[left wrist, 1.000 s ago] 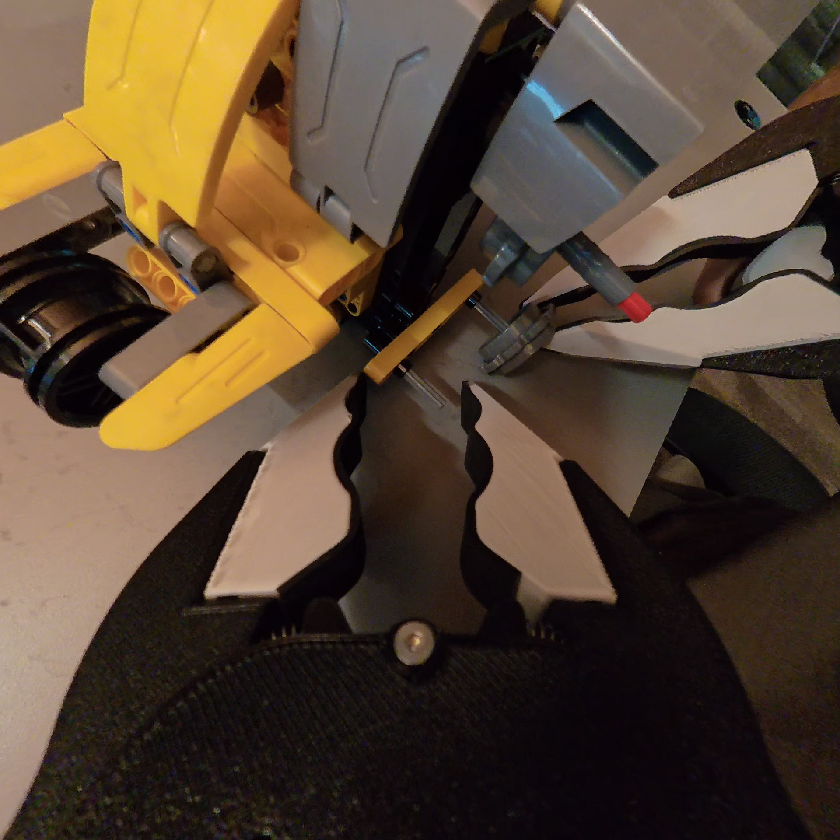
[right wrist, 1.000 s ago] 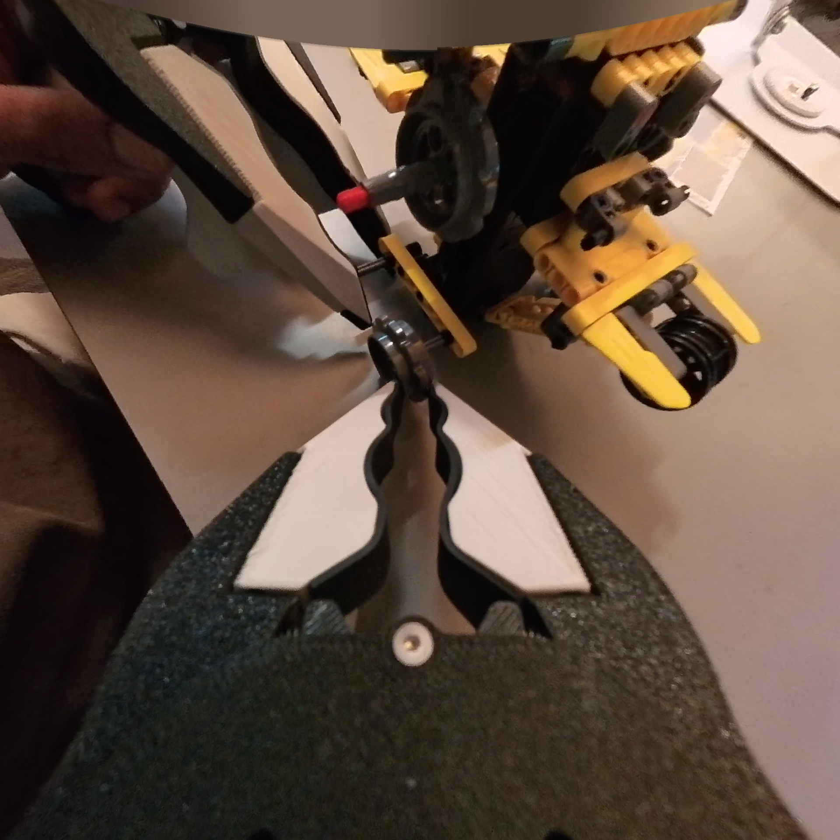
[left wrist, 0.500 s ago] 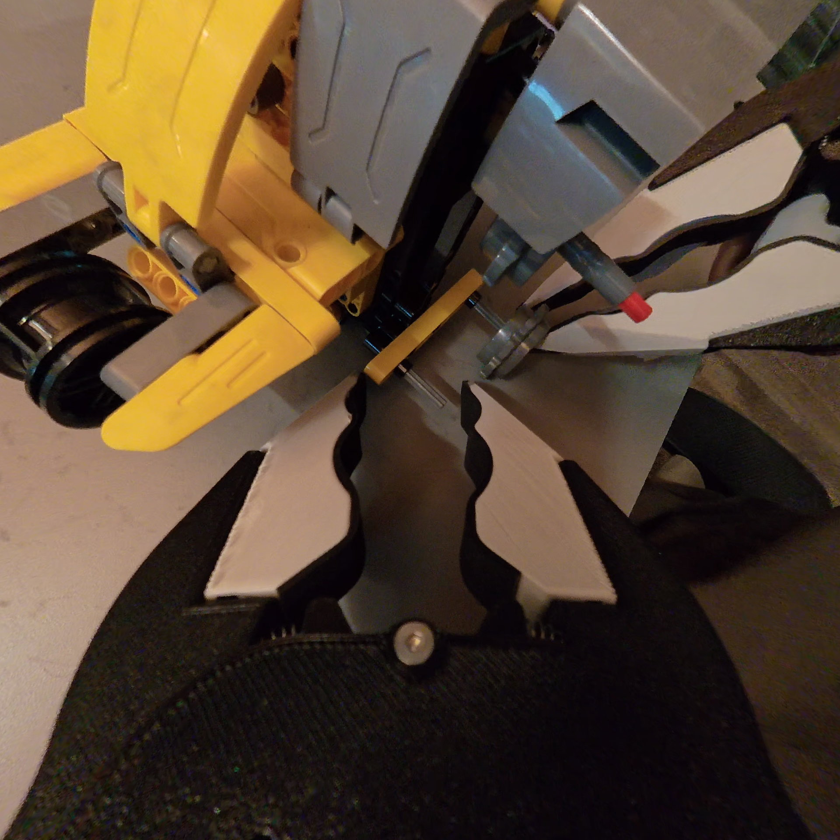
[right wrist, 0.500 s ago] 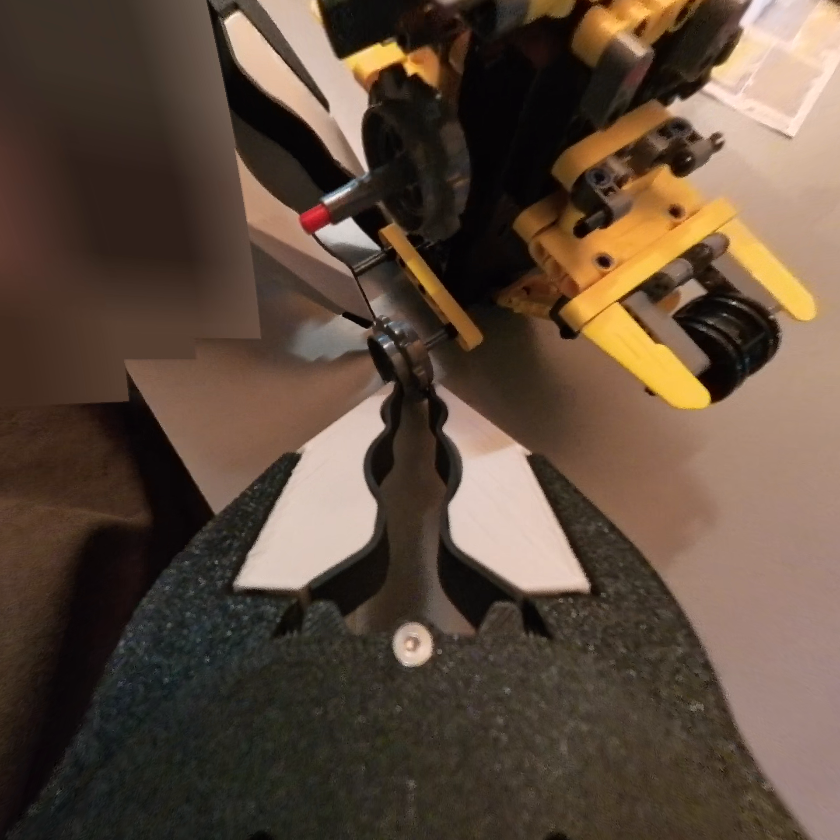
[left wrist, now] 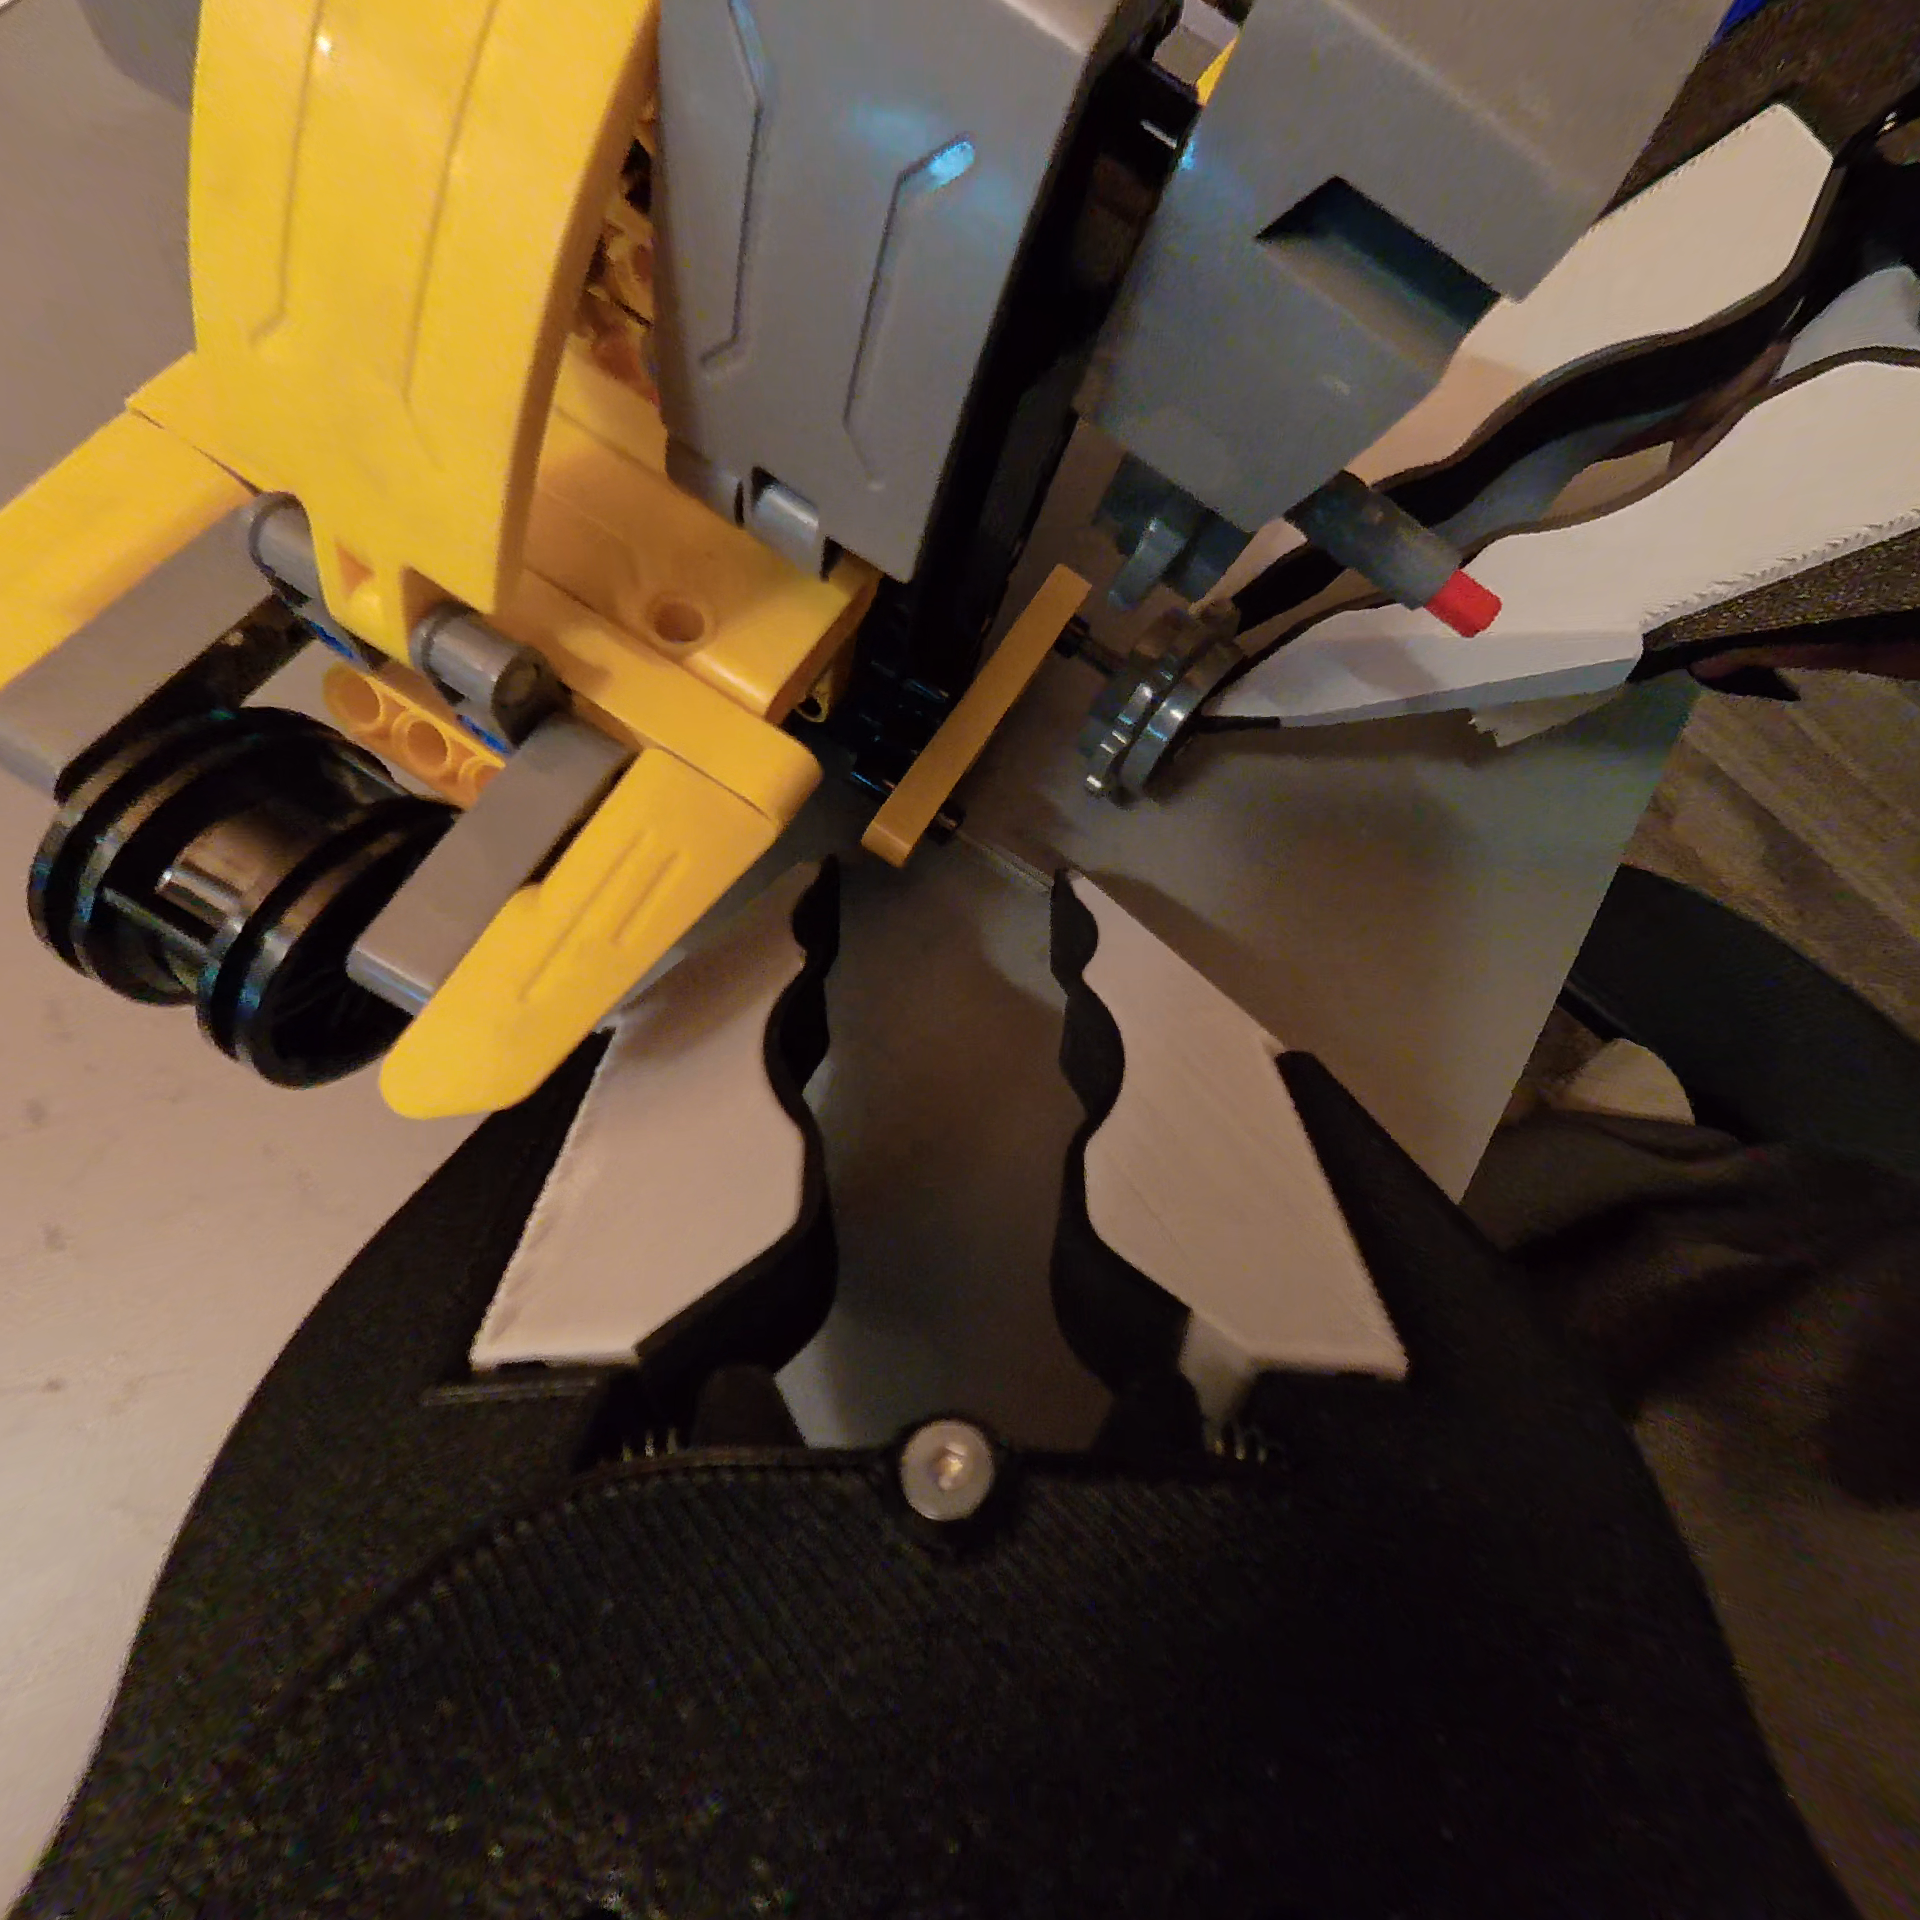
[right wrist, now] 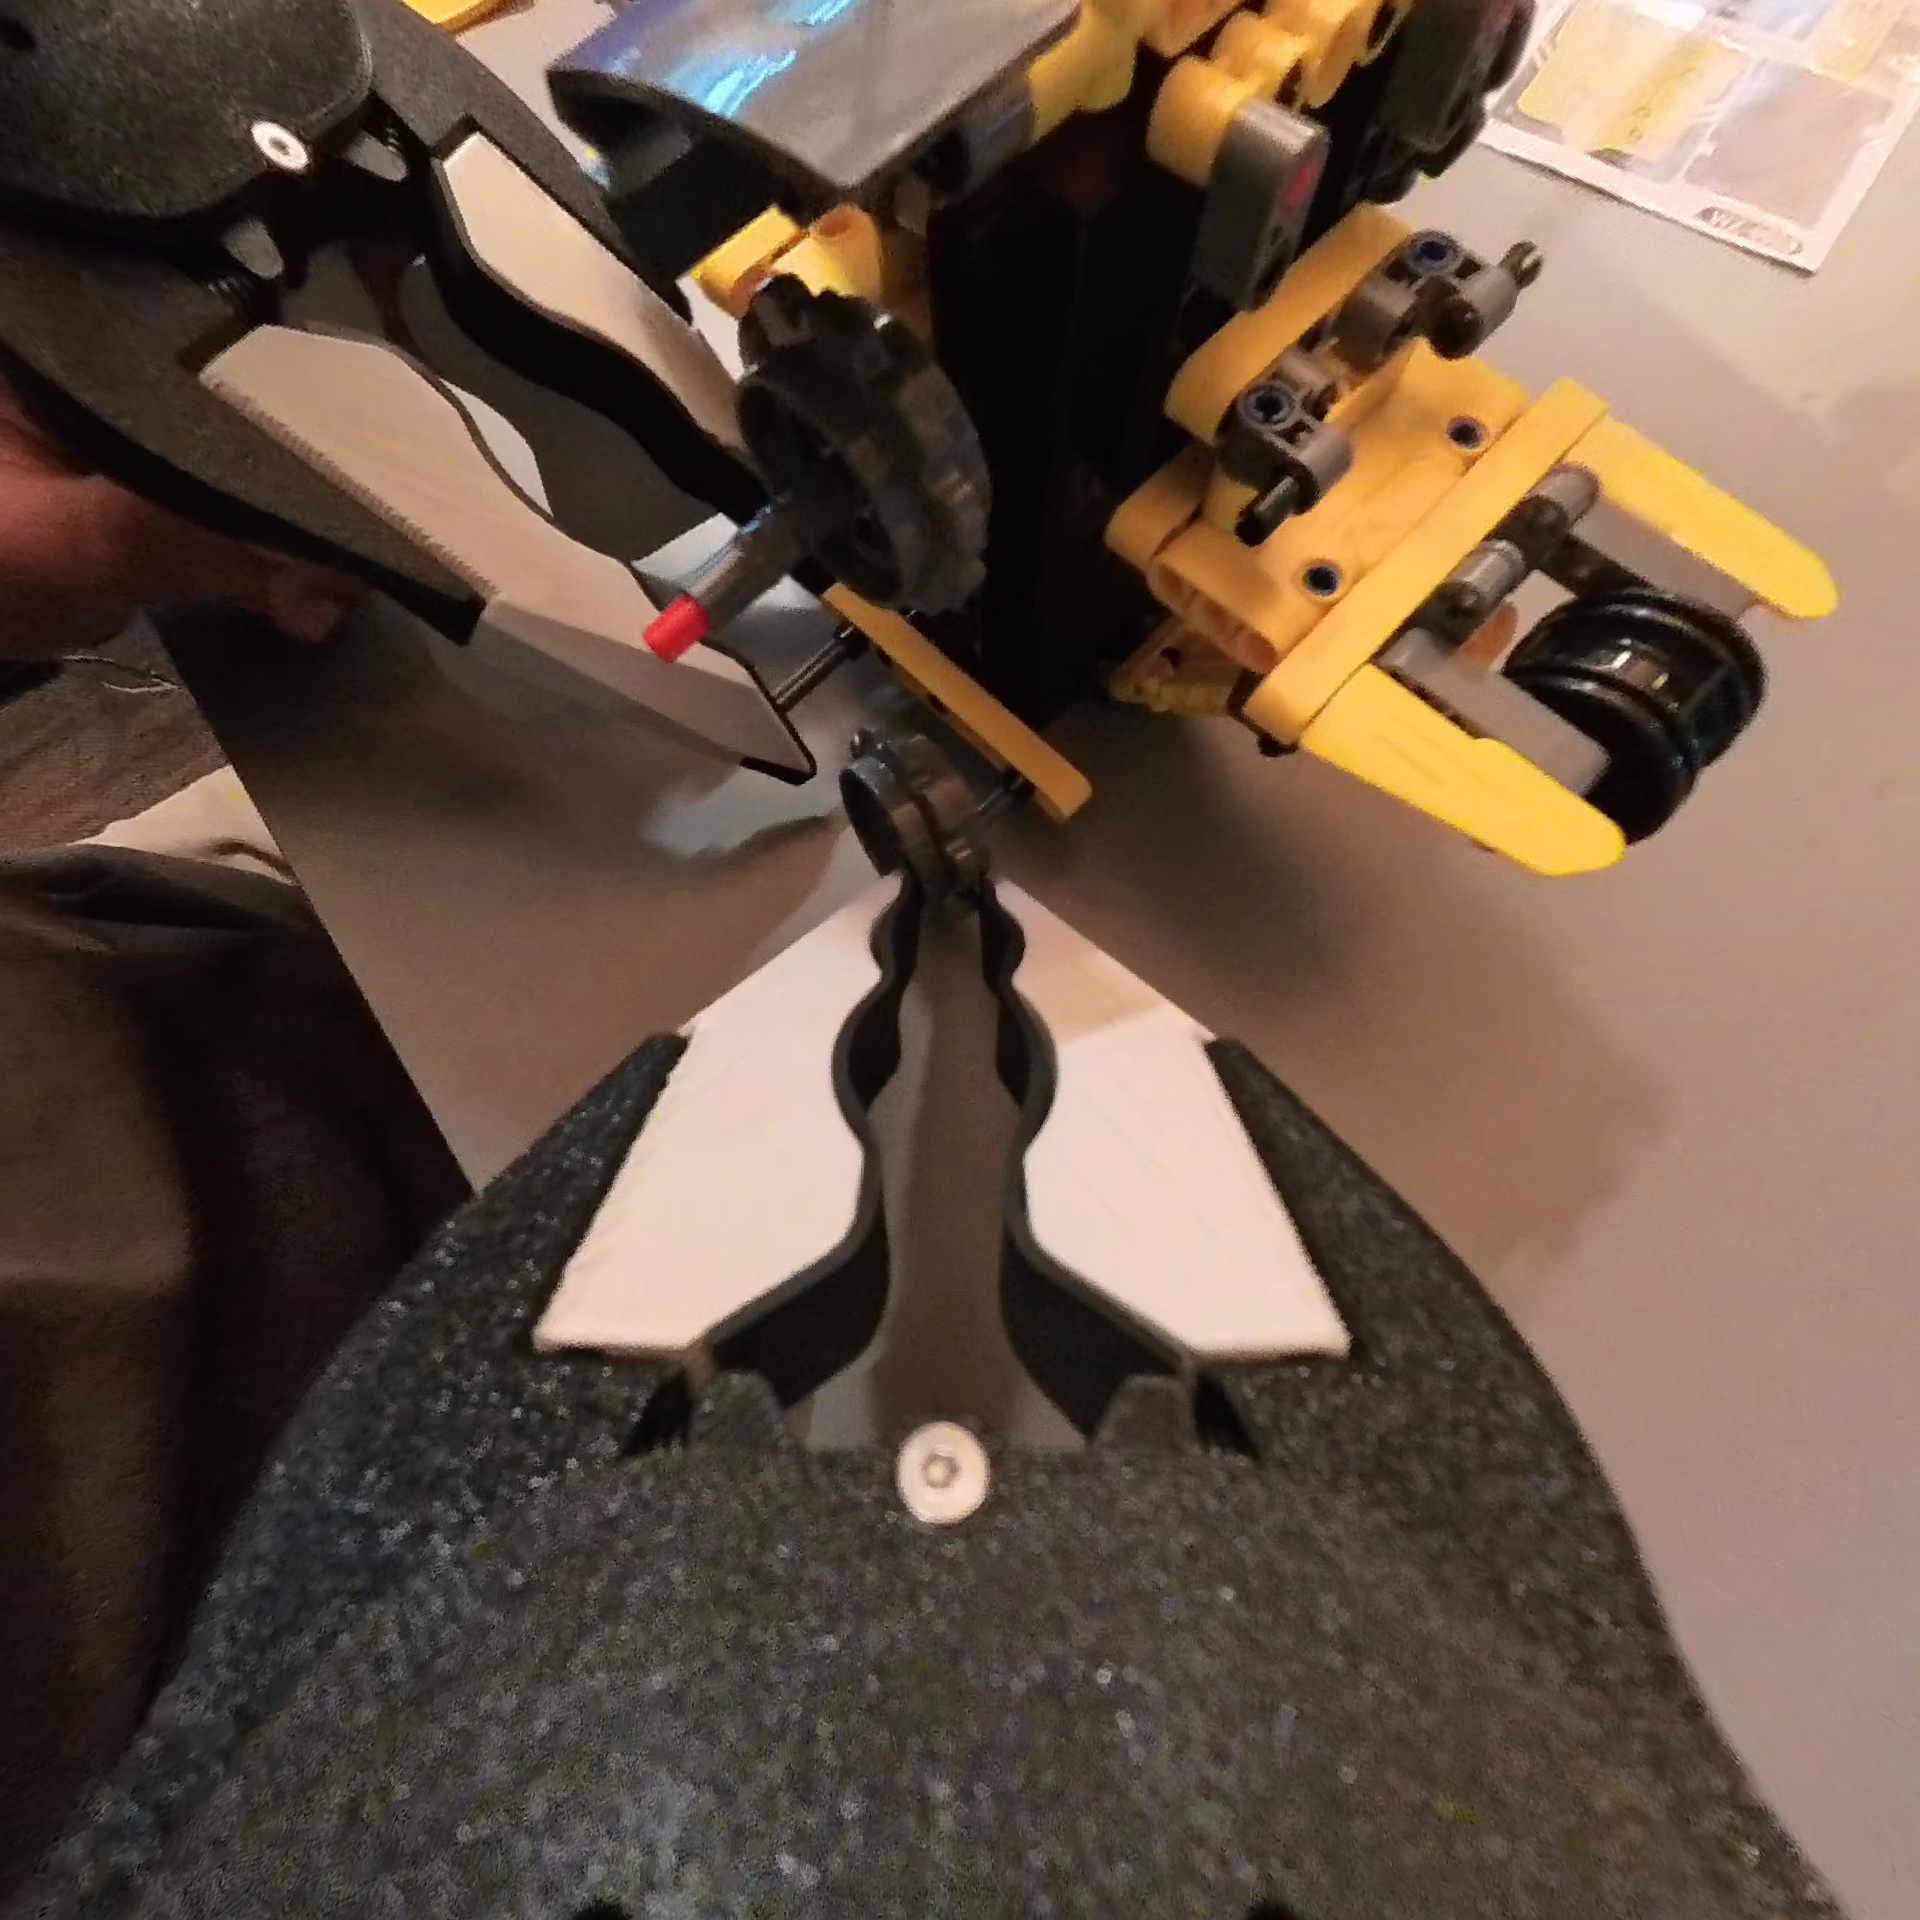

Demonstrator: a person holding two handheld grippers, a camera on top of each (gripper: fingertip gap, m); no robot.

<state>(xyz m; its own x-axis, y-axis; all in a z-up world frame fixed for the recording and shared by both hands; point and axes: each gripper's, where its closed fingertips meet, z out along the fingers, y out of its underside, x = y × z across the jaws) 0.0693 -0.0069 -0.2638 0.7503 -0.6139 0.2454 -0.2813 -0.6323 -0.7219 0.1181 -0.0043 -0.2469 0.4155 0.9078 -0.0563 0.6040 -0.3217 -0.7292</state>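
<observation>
A yellow, grey and black brick-built model (left wrist: 436,312) stands on the grey table (left wrist: 1299,935); it also shows in the right wrist view (right wrist: 1351,520). My left gripper (left wrist: 940,904) is open and empty, its tips just below a thin yellow beam (left wrist: 977,717) on the model. My right gripper (right wrist: 948,896) is shut on a small dark round disc (right wrist: 899,816) that sits on a thin black axle through that beam (right wrist: 956,717). The disc (left wrist: 1143,717) shows in the left wrist view too. A grey axle with a red tip (right wrist: 673,629) sticks out of a black gear (right wrist: 862,457).
The model's black wheel (right wrist: 1642,675) sits between yellow prongs on the right. A printed paper sheet (right wrist: 1714,104) lies at the far right. The table edge (right wrist: 312,831) runs on the left, with dark cloth beyond. A hand (right wrist: 94,561) holds the left gripper. The tips of one gripper are about 6 cm away from the tips of the other.
In the right wrist view the model has shifted right and lower, and more of the left gripper shows. The right gripper stays shut on the disc. The left gripper stays open.
</observation>
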